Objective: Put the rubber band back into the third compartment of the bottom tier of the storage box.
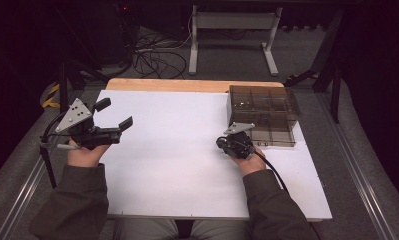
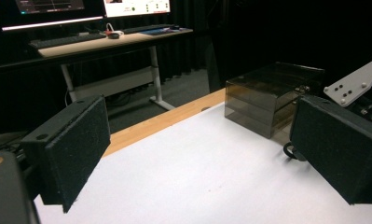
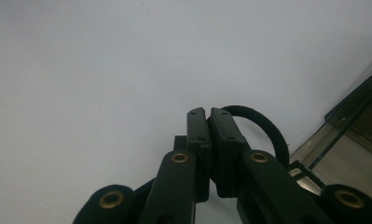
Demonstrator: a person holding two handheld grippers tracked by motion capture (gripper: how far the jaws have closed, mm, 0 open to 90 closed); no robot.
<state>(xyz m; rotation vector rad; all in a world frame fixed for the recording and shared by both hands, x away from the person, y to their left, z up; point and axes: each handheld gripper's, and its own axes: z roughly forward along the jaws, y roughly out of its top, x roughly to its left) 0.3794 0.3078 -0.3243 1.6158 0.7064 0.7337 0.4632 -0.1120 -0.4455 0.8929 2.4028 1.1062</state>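
My right gripper [image 3: 210,122] is clamped on a black elastic band [image 3: 263,123] lying beside the smoked organiser box [image 1: 263,114], apparently to lift it; my left gripper [image 1: 114,112] hovers wide open, spare.

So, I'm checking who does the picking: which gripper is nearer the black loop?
Right. The right gripper is shut on the black loop beside the clear box; the left gripper hangs open across the table.
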